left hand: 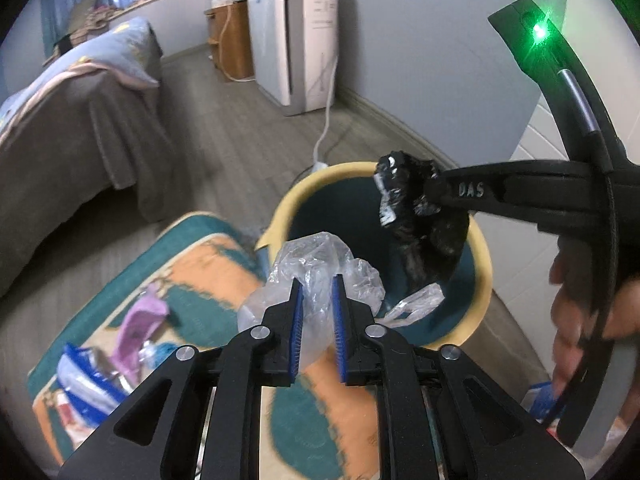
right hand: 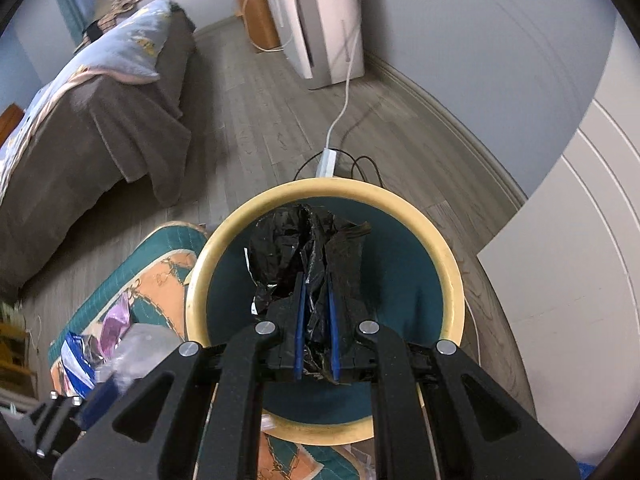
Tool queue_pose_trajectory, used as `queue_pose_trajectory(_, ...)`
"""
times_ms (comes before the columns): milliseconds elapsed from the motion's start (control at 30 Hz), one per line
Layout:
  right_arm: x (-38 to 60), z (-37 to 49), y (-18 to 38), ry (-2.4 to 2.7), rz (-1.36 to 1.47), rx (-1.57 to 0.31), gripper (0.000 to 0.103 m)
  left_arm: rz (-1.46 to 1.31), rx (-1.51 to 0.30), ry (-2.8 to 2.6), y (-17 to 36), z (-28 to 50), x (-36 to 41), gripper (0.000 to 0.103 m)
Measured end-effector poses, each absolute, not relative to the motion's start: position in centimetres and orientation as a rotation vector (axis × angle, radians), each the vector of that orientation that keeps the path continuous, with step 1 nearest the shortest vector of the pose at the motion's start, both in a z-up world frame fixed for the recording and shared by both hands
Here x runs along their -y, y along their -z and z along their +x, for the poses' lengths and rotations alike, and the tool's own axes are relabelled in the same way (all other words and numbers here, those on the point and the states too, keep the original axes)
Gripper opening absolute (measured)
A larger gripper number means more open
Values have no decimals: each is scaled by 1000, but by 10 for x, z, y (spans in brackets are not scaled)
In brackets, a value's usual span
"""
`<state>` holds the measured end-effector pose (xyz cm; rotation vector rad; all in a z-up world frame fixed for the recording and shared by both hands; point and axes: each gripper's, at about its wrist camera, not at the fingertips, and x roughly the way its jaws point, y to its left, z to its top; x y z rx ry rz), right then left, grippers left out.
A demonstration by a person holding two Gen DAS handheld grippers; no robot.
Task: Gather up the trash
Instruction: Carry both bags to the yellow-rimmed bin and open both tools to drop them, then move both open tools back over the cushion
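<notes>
We see the left hand-held gripper with its blue-padded jaws a little apart and a crumpled clear plastic bag between them; the film bulges out on both sides of the pads, and it hangs just at the near rim of the round bin with a yellow rim and teal inside; whether the pads still press on the plastic we cannot tell for certain, though the bag sits up between them. The right hand-held gripper has its jaws nearly closed on a crumpled black plastic bag; in the right wrist view that bag hangs straight over the bin's mouth, and in the left wrist view it dangles from the gripper tip above the far side of the opening. The bin stands on the grey wood-plank floor, touching the edge of a teal and orange patterned rug; on the rug lie a pink foil wrapper and a blue and white wrapper, well apart from the bin; a white power strip lies on the floor just beyond the bin.
</notes>
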<state>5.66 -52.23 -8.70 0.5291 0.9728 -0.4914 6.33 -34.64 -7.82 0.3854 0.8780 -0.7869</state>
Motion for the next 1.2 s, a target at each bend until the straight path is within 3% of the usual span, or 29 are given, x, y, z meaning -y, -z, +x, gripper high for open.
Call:
queue_pose_trajectory(67,525,56,89,505,542,-977,11,387,-875,792,80,63,352,24)
queue_pose_trajectory(200,526,57,90,511,556,-983,17,366,-871,781,81,67,346,52)
queue_pose_trajectory(267,525,58,89,509,554,-978,26,354,-866,775,81,68,345,59)
queue_pose_trajectory(367,523,59,86,512,540,-968,33,334,-870,776,79,72,340,65)
queue_pose_trajectory(600,522,58,84,517,554,-964,44,358,-861,755,81,69,334,65)
queue_pose_trajectory(933,510,64,72,491,514,-938,73,220,-986,561,121,120,273,66)
queue_pose_trajectory(1200,504,71,69,451,497,-938,74,338,-1065,618,151,125,300,66)
